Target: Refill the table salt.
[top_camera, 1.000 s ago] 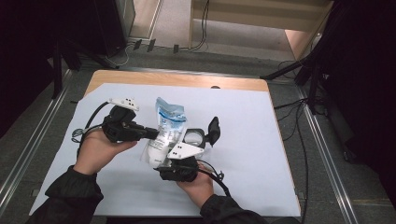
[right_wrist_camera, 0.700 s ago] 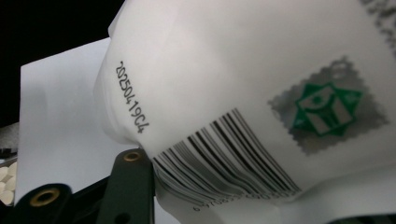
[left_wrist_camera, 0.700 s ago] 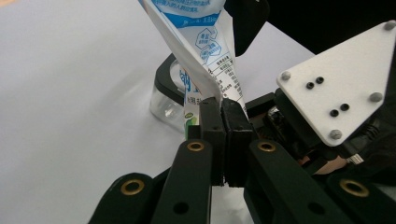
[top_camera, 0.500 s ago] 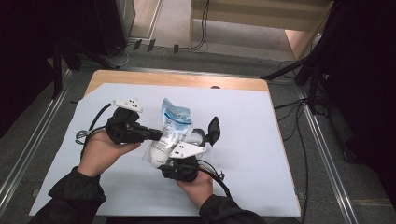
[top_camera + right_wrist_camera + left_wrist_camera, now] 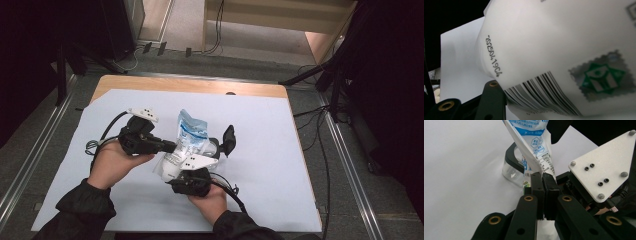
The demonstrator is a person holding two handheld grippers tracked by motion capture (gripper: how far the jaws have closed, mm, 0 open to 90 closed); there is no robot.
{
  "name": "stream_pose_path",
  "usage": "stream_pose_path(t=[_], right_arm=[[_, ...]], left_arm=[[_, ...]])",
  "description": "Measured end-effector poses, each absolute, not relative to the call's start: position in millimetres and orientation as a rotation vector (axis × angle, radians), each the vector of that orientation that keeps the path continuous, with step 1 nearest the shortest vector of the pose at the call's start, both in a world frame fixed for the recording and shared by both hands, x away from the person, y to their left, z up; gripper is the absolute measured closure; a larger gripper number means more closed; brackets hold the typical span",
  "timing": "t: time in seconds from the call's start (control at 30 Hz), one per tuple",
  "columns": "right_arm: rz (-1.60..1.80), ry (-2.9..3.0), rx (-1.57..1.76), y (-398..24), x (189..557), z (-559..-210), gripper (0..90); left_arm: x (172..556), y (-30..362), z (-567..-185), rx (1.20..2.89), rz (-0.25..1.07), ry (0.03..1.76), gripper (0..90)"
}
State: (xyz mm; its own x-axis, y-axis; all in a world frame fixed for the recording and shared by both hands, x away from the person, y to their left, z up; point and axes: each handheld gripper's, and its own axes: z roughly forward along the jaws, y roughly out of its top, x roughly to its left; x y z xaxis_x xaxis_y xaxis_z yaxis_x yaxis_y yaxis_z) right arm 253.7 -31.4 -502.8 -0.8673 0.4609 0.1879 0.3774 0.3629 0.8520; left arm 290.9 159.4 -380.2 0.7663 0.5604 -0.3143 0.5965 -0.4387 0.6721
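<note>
L gripper (image 5: 543, 195) pinches pouch (image 5: 189, 137) edge mid-tabletop; R gripper (image 5: 200, 172) wide-spread beneath; pouch runs toward far edge.

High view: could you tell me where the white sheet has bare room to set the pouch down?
The white sheet is bare right of the right gripper out to its edge, and along the far strip beyond the pouch. The near-left corner is also free. It is crowded mid-sheet, where the left gripper, cables and both hands meet.
</note>
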Motion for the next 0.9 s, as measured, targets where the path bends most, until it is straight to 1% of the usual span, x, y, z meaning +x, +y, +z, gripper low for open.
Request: stream_pose_path(t=[0.13,0.27,0.43,0.6,0.7,0.73,0.8,0.9], right_arm=[[1.522,2.533,0.792,-31,253,-504,55.5],[1.475,2.521,0.810,-29,252,-503,42.4],[1.463,2.487,0.824,-32,247,-500,42.2],[1.448,2.449,0.832,-33,243,-499,35.8],[1.416,2.438,0.824,-31,241,-499,37.4],[1.408,2.436,0.816,-31,241,-499,39.2],[1.427,2.473,0.838,-32,245,-500,48.3],[1.438,2.481,0.842,-33,246,-501,50.9]], left_arm=[[292,157,-382,2.150,-0.057,0.871,90.0],[293,158,-383,2.166,-0.052,0.890,90.0],[293,161,-382,2.148,-0.086,0.891,90.0],[292,162,-381,2.152,-0.078,0.903,90.0],[292,160,-382,2.152,-0.076,0.903,90.0],[291,159,-382,2.148,-0.074,0.904,90.0],[290,157,-381,2.147,-0.068,0.904,90.0],[290,156,-381,2.155,-0.057,0.902,90.0]])
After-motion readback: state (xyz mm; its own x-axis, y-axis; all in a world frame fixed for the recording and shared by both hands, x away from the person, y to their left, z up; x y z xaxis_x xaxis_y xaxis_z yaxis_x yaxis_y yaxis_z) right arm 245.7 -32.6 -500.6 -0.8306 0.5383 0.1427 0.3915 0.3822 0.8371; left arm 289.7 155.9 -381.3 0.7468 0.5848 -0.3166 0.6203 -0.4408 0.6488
